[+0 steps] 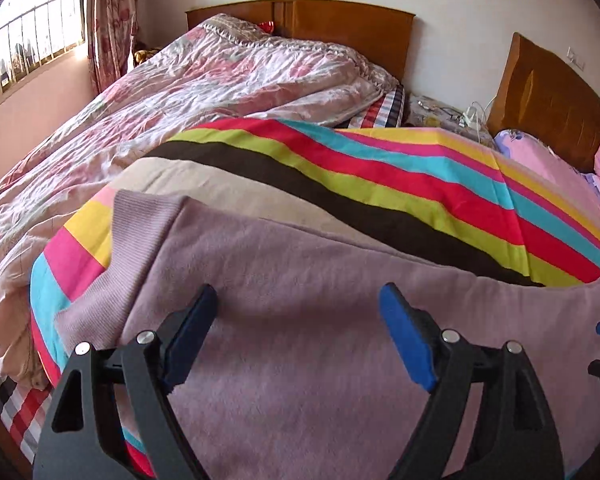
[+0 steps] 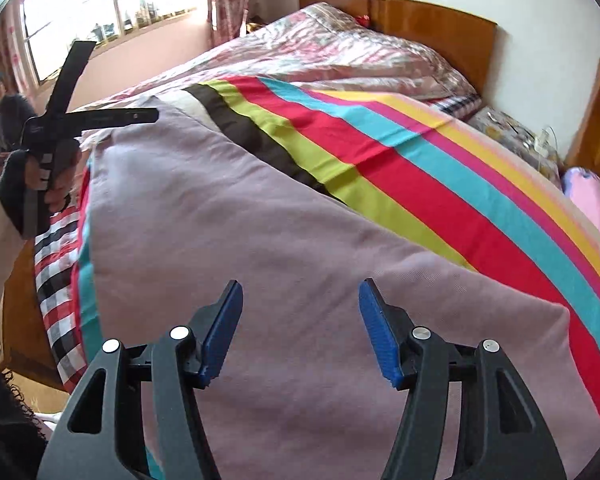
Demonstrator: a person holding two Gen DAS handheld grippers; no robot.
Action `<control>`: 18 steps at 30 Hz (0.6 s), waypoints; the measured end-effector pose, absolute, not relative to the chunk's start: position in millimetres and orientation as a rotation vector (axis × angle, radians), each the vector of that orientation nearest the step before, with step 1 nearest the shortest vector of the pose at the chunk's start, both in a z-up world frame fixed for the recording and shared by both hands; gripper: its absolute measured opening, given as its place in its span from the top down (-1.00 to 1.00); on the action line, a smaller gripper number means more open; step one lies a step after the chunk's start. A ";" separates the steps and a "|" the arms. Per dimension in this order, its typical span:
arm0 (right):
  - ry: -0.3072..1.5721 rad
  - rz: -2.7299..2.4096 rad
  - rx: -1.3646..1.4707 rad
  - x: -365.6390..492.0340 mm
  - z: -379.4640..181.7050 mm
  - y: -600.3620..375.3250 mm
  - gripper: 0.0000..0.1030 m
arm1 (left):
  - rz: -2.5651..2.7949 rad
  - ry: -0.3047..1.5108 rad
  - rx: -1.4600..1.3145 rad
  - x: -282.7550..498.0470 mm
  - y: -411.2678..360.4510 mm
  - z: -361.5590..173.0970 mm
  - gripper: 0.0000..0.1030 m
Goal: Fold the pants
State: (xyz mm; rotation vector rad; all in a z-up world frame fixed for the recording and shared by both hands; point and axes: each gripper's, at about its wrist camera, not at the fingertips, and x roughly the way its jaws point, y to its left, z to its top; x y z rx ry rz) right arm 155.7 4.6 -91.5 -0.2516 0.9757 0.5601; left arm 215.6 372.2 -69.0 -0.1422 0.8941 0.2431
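Striped sheet (image 1: 380, 184) in red, turquoise, lime, yellow and dark brown, rumpled pink floral quilt (image 1: 180, 92) beside it, wooden headboard (image 1: 340, 28) against a white wall, barred window (image 1: 32, 36) — bright — floral curtain (image 1: 112, 20) next to it, checked cloth (image 2: 56, 280) at the bed edge.

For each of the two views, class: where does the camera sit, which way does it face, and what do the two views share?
Left wrist: on the left gripper, open above the pants, facing the headboard.
Right wrist: on the right gripper, open above the pants, facing the window; the left-hand tool shows.
Shared: pants, striped sheet, floral quilt.
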 end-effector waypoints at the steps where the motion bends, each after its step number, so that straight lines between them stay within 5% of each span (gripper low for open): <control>1: 0.989 0.553 -0.224 161.5 -98.3 -5.4 -0.18 | 0.252 0.916 -0.150 224.2 375.6 -79.3 -0.68; 4: 0.983 0.517 -0.223 154.0 -90.9 -24.0 -0.19 | 0.287 0.924 -0.160 235.2 381.2 -82.4 -0.78; 8: 0.850 0.452 -0.107 115.4 -50.3 -85.8 -0.23 | 0.376 0.823 -0.133 217.0 351.0 -43.6 -0.64; 12: 0.798 0.230 -0.102 76.9 -41.3 -163.2 -0.30 | 0.052 0.764 -0.059 194.5 235.8 -22.3 -0.72; 18: 0.863 0.042 -0.006 33.6 -63.7 -258.4 -0.38 | -0.368 0.859 0.179 190.6 33.7 -68.8 -0.77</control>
